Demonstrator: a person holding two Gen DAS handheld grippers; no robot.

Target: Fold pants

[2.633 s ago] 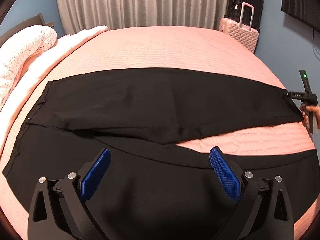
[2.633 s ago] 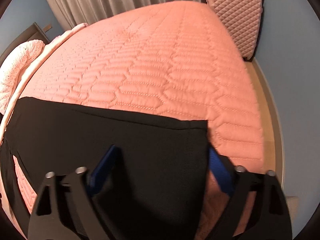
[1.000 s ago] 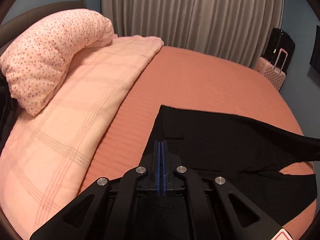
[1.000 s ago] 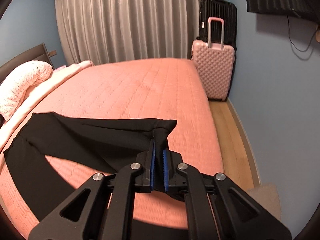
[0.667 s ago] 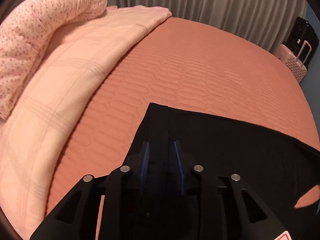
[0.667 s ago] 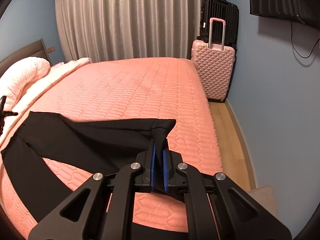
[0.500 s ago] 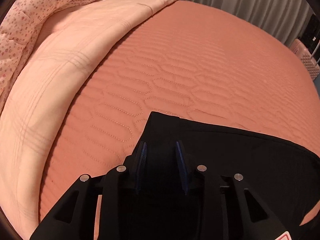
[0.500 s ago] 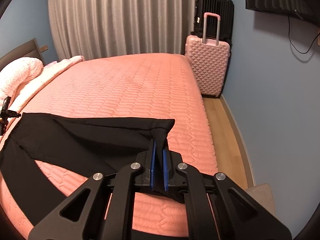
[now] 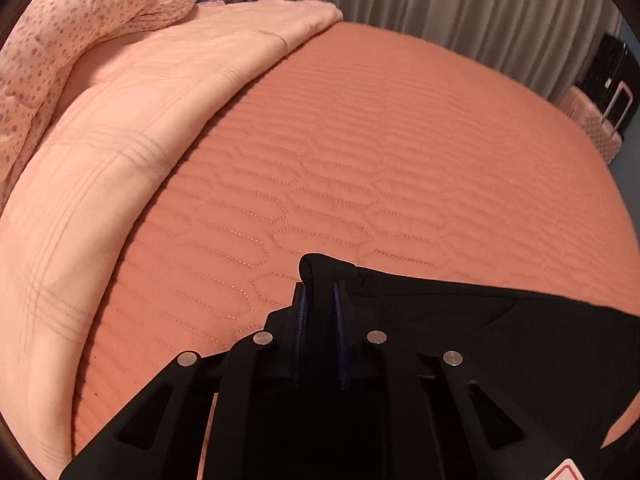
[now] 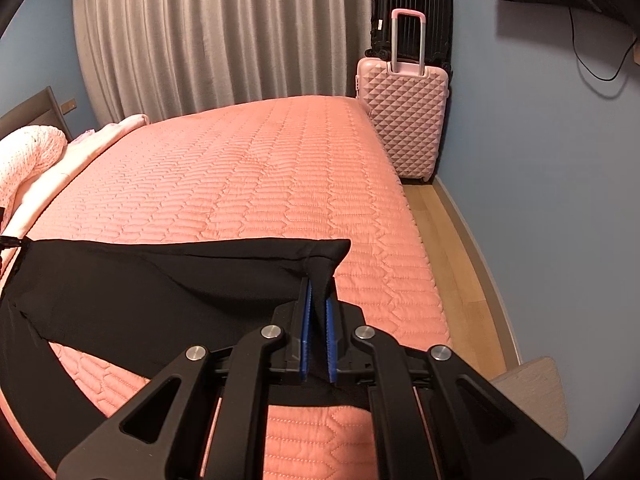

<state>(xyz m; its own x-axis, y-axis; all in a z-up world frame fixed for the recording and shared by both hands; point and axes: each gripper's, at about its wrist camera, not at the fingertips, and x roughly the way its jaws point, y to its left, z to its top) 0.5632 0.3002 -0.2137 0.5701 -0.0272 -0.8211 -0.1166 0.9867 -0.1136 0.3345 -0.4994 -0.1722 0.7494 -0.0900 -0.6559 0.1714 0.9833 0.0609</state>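
No legible text, brand name or number appears in either wrist view. A white sticker with a red edge shows at the bottom border of the left wrist view, cut off by the frame, its markings too partial to read.

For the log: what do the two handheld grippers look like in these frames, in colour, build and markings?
Both look alike. The left gripper and right gripper are matte black, with angular linkage arms pierced by triangular cutouts and joined by round silver pivot pins. Each finger carries a blue textured pad. A white sticker corner with a red outline shows at the left view's bottom edge. No cables, sleeves or hands are visible.
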